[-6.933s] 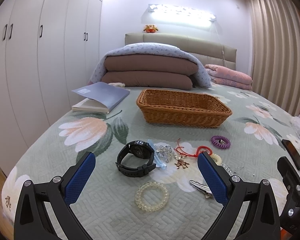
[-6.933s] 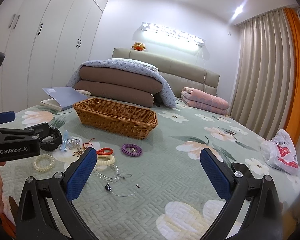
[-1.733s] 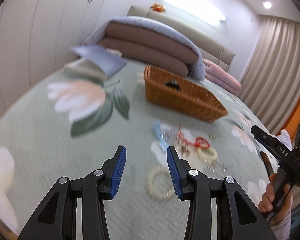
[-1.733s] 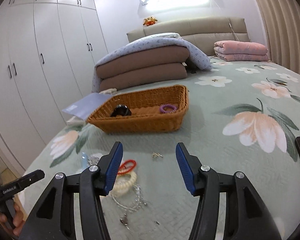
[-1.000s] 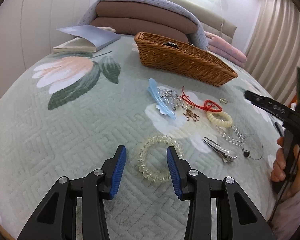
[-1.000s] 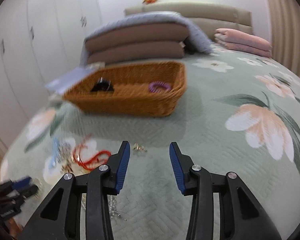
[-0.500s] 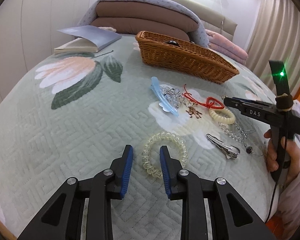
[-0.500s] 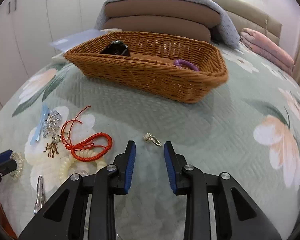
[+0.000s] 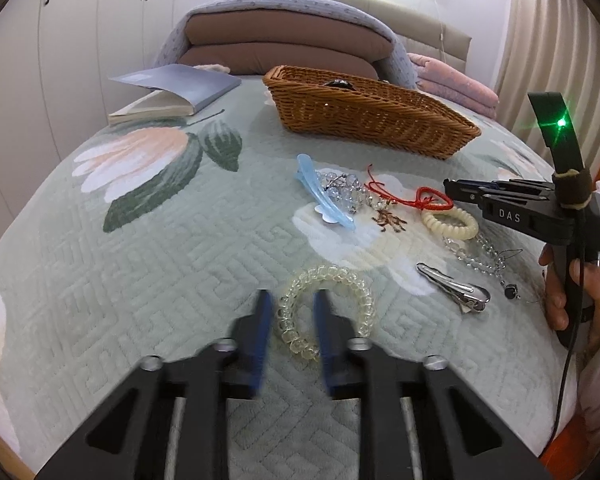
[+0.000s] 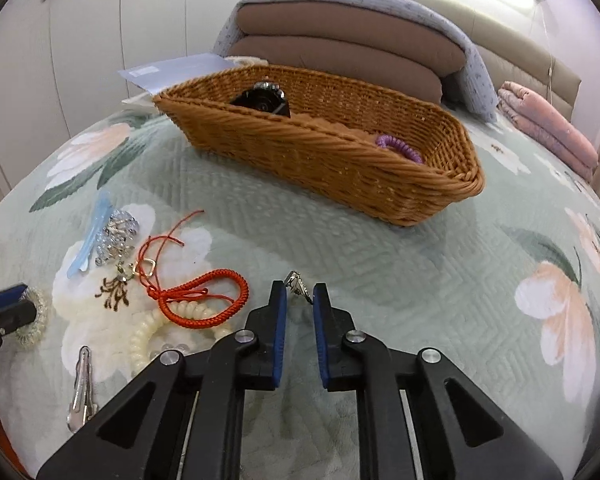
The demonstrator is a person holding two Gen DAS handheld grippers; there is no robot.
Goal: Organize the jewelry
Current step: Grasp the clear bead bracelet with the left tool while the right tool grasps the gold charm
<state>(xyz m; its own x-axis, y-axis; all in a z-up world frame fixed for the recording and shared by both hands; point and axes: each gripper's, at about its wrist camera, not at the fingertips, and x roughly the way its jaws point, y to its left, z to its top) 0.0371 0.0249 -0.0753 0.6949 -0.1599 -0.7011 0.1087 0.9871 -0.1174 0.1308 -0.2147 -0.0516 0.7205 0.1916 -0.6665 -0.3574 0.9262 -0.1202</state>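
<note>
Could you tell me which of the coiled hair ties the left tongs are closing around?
The clear coiled hair tie: the left tongs straddle its near-left rim. The cream coiled tie lies farther right on the bedspread, and the purple one sits inside the wicker basket.

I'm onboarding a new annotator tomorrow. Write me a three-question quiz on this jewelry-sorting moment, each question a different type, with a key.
1. True or false: the wicker basket already holds a black watch and a purple hair tie.
2. Multiple choice: the left gripper has one side of which item between its fingers? A) blue hair clip B) clear spiral hair tie C) silver clip
3. Fill in: the right gripper is closing in on a small silver ___ lying on the bedspread.

Key: 1 true. 2 B, the clear spiral hair tie. 3 earring, as far as its size lets one tell.
</note>
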